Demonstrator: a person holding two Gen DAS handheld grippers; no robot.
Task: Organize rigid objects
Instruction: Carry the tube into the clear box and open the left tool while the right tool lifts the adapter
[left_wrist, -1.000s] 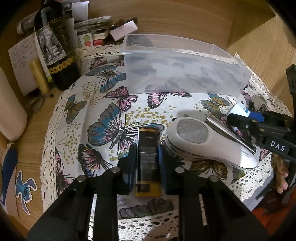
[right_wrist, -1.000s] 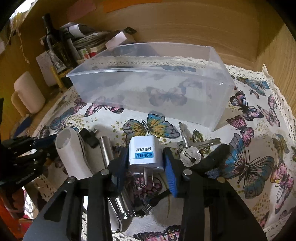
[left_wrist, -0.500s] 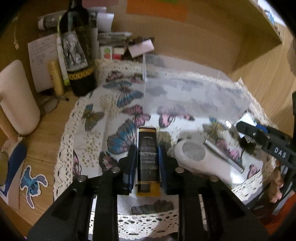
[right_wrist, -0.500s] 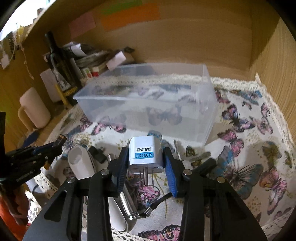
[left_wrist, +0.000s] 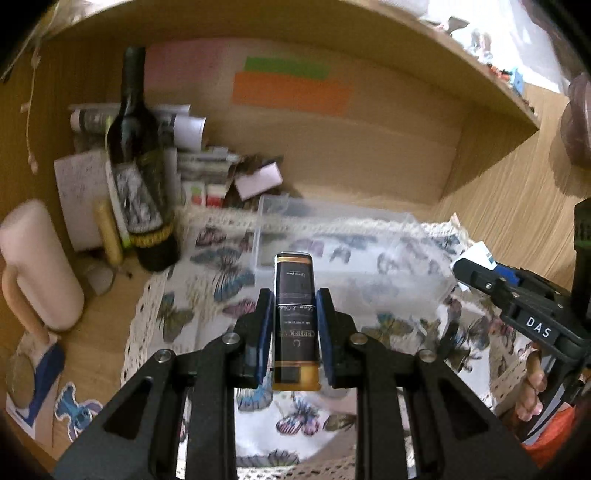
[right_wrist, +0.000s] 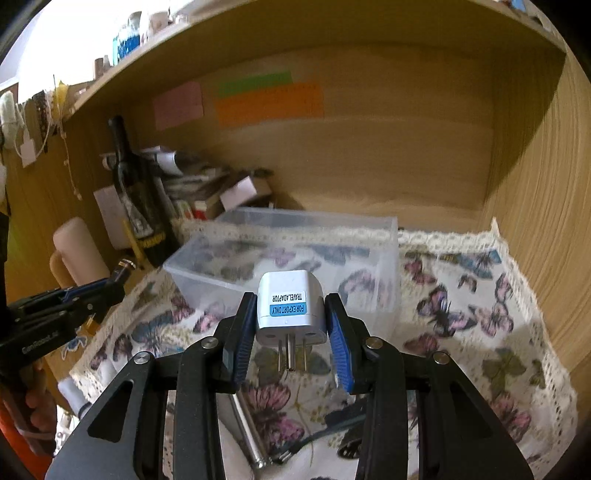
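Note:
My left gripper (left_wrist: 294, 317) is shut on a black tube with a gold cap (left_wrist: 294, 306) and holds it in the air above the butterfly cloth (left_wrist: 207, 295), short of the clear plastic bin (left_wrist: 347, 243). My right gripper (right_wrist: 291, 317) is shut on a white travel adaptor (right_wrist: 290, 306), prongs toward the camera, lifted in front of the same bin (right_wrist: 295, 251). The right gripper also shows at the right edge of the left wrist view (left_wrist: 480, 273), and the left gripper shows at the left edge of the right wrist view (right_wrist: 92, 295).
A dark wine bottle (left_wrist: 138, 173), a pink mug (left_wrist: 35, 266), papers and small boxes (left_wrist: 221, 173) crowd the back left. A metal rod (right_wrist: 247, 428) and a white device (right_wrist: 77, 391) lie on the cloth (right_wrist: 461, 317). Wooden walls (right_wrist: 535, 221) close the right and back.
Both grippers have risen off the cloth with their objects and tilted up, so the views now show the bin from higher and the back wall.

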